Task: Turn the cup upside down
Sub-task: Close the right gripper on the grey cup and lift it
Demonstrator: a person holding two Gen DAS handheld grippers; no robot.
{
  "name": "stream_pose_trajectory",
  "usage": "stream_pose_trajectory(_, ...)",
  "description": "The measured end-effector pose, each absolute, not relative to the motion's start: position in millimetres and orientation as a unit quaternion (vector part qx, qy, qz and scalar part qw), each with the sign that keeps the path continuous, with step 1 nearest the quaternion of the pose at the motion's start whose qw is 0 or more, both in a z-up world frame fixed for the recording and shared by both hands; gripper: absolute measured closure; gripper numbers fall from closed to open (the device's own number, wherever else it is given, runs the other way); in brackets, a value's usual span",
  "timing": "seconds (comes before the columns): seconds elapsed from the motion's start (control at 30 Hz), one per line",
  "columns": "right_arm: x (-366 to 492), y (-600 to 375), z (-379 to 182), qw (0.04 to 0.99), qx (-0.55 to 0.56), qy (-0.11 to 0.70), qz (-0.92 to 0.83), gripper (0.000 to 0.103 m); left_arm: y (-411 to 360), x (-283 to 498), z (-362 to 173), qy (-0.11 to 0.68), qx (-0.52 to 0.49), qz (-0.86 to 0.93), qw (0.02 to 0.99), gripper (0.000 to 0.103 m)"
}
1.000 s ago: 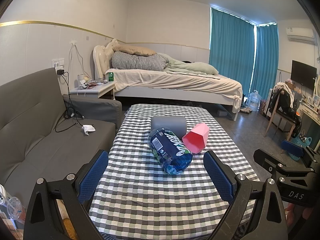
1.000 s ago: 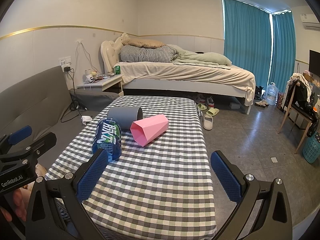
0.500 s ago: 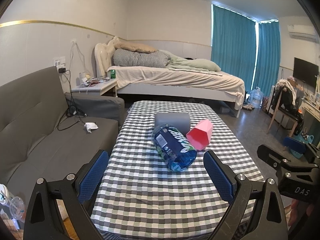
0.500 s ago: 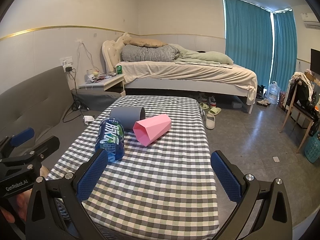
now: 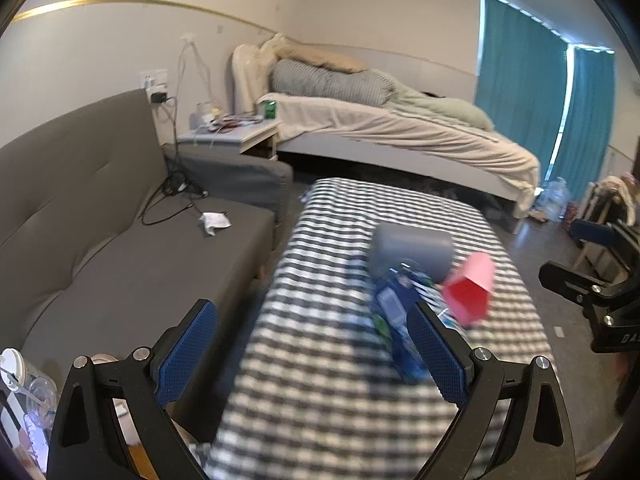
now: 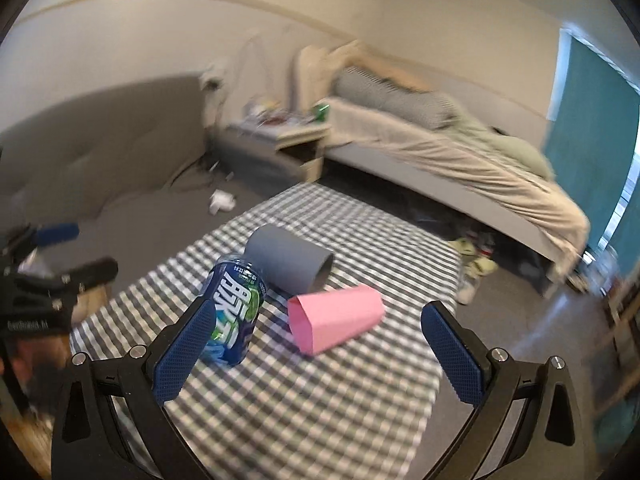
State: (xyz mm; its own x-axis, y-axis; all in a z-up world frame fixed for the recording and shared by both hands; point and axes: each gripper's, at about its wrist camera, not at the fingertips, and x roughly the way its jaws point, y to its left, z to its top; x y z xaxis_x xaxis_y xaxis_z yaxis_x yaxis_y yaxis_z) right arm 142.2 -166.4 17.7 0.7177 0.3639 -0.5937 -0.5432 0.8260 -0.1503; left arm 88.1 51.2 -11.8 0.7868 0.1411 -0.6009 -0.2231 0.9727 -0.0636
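Three cups lie on their sides on the checked table point(image 6: 320, 400): a pink faceted cup point(image 6: 334, 322), a grey cup point(image 6: 290, 258) and a blue printed cup point(image 6: 234, 314). My right gripper point(image 6: 320, 354) is open and empty, just short of the pink cup, which lies between its fingers in view. My left gripper point(image 5: 316, 354) is open and empty over the table's left edge. In the left wrist view the pink cup point(image 5: 470, 292), grey cup point(image 5: 410, 250) and blue cup point(image 5: 400, 320) sit ahead to the right.
A grey sofa point(image 5: 100, 220) runs along the table's left side. A bedside table point(image 5: 236, 136) and a bed point(image 5: 400, 132) stand beyond the table. Slippers point(image 6: 476, 268) lie on the floor to the right.
Both grippers have swung and tilted, blurring the views. The left one has shifted left towards the sofa edge. The right one has moved closer to the pink cup. The cups have not moved.
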Motion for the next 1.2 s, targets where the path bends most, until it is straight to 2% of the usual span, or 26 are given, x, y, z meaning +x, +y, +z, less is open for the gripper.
stream_pose_trajectory(0.17,205.3,-132.8,4.6,0.856,-0.26,0.315,0.316,0.0,72.1,127.8,-25.8,0.325,-0.082,0.109,0.936,0.004)
stream_pose_trajectory(0.37,273.6,-95.0,-31.8,0.782,-0.339,0.362,0.378,0.0,82.7,164.6,-41.2,0.346,-0.052,0.113,0.93,0.004)
stream_pose_trajectory(0.43,283.6,-85.1,-43.5,0.762,-0.355,0.373,0.392,0.0,84.8,177.0,-46.8,0.353,-0.045,0.111,0.928,0.004)
stream_pose_trajectory(0.53,294.7,-71.3,-61.7,0.733,-0.385,0.382,0.411,0.006,85.6,192.5,-54.3,0.358,-0.043,0.097,0.928,0.004)
stream_pose_trajectory(0.83,313.5,-49.7,-103.0,0.684,-0.421,0.408,0.434,0.007,76.4,210.0,-68.1,0.376,-0.034,0.079,0.923,0.004)
stream_pose_trajectory(0.87,313.9,-46.6,-107.3,0.681,-0.425,0.41,0.433,0.012,75.8,209.6,-69.3,0.378,-0.033,0.078,0.922,0.004)
stream_pose_trajectory(0.9,314.8,-45.3,-110.6,0.676,-0.423,0.415,0.437,0.021,75.9,209.7,-69.8,0.379,-0.032,0.078,0.922,0.004)
stream_pose_trajectory(1.03,314.3,-43.8,-111.9,0.682,-0.419,0.414,0.433,0.023,78.0,206.8,-66.8,0.378,-0.041,0.086,0.921,0.004)
stream_pose_trajectory(1.2,304.0,-56.3,-79.0,0.739,-0.399,0.371,0.397,0.028,81.3,197.0,-51.8,0.372,-0.067,0.091,0.921,0.004)
